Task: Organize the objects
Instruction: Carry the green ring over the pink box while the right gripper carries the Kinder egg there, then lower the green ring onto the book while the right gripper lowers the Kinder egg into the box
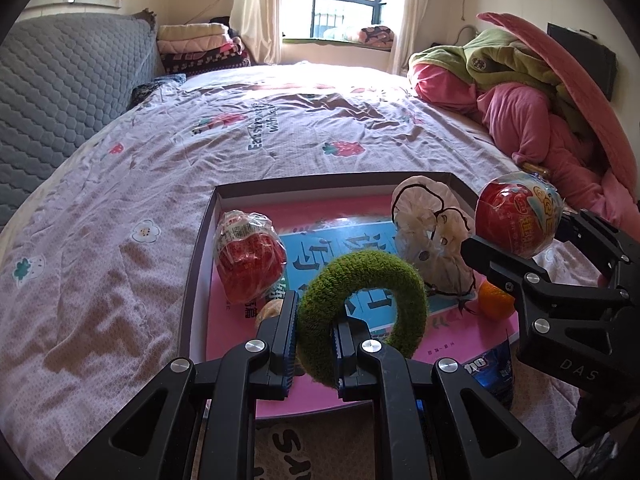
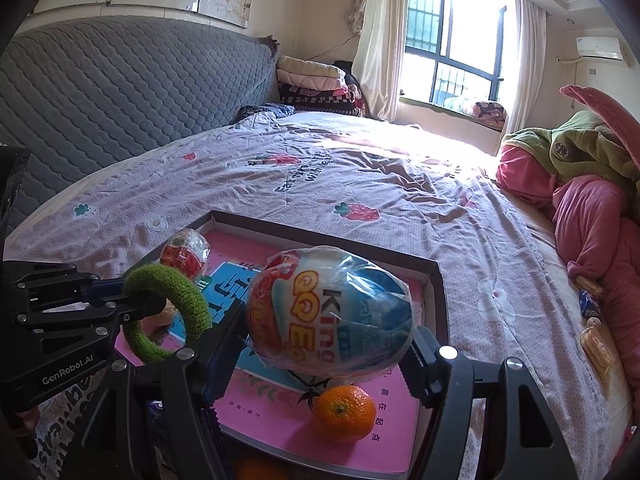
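Gripping a fuzzy green ring (image 1: 360, 312) by its left side, the left gripper (image 1: 314, 344) sits low in the centre of its own frame, jaws clamped on the ring over a shallow dark-walled tray (image 1: 204, 240). At the right of that frame, the right gripper (image 1: 532, 256) is clamped on a large plastic-wrapped toy egg (image 1: 518, 218), red and blue with cartoon print, held above the tray's right part. A second wrapped egg (image 1: 250, 258), mostly red, lies in the tray's upper left. One pale crumpled bag (image 1: 434, 236) lies toward the upper right. One orange (image 2: 344, 413) rests on the pink book (image 2: 384, 424) lining the tray, lower centre in the right view.
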